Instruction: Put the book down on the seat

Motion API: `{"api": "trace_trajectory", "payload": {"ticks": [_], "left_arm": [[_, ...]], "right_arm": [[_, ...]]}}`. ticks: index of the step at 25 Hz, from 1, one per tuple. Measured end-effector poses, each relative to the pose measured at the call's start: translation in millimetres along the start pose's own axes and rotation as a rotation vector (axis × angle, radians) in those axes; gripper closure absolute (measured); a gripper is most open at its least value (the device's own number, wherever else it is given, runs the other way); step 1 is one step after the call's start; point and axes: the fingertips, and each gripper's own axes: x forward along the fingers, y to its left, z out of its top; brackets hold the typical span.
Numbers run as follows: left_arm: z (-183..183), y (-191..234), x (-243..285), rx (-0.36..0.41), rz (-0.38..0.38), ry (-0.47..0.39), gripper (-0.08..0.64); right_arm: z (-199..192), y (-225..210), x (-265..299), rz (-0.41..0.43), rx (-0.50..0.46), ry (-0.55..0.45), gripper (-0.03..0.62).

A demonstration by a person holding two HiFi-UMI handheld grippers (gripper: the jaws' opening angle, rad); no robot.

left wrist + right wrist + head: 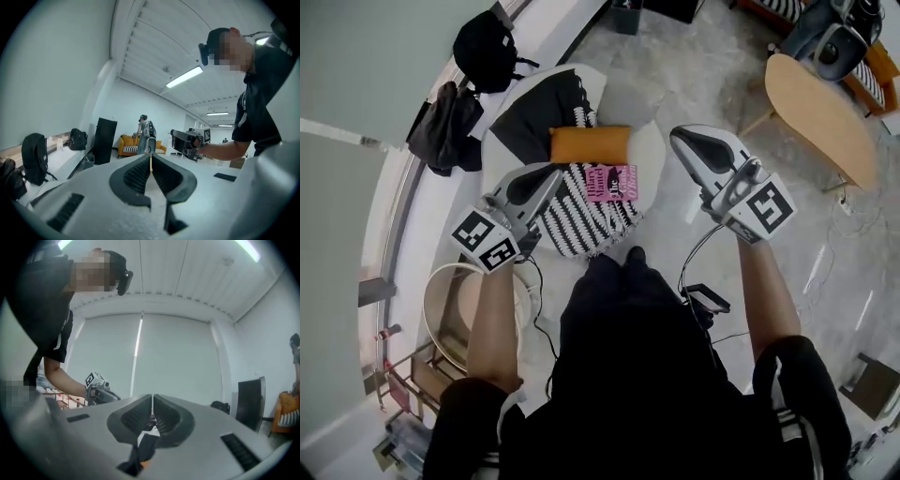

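A pink book (610,183) lies flat on the seat of a white armchair (651,142), on a black-and-white striped throw (581,223), just in front of an orange cushion (590,144). Both grippers are held high above the chair, apart from the book. My left gripper (546,175) is shut and empty, to the left of the book; in the left gripper view its jaws (151,157) meet with nothing between them. My right gripper (678,137) is shut and empty, to the right of the chair; its jaws (152,399) are closed too.
A black backpack (487,49) and a dark bag (445,127) sit on the window ledge at the left. A wooden oval table (821,113) stands at the right. A round side table (455,309) is at my lower left. Cables trail over the floor (712,66).
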Motion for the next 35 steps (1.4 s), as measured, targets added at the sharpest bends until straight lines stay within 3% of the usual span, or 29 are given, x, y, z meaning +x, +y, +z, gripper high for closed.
{"api": "trace_trajectory", "payload": {"ticks": [6,14,22,26,35], "left_arm": [[62,-44,-16,0.019,0.002,-0.100,0.527],[79,-76,-33,0.044,0.048,-0.156,0.528],[92,-92,-64,0.046,0.094,-0.230,0.528],[101,-107,-72,0.056,0.071,-0.263,0.528],[71,-177,-119,0.054,0.038,-0.254,0.528]], "right_arm": [[84,-7,-34,-0.012,-0.087,-0.113,0.558],[152,18,-71,0.032,-0.157,-0.209,0.561],[162,37,-97,0.041,-0.142,-0.210,0.561],[162,44,-107,0.033,-0.119,-0.210,0.563],[152,120,-143,0.014,-0.064,-0.177,0.563]]}}
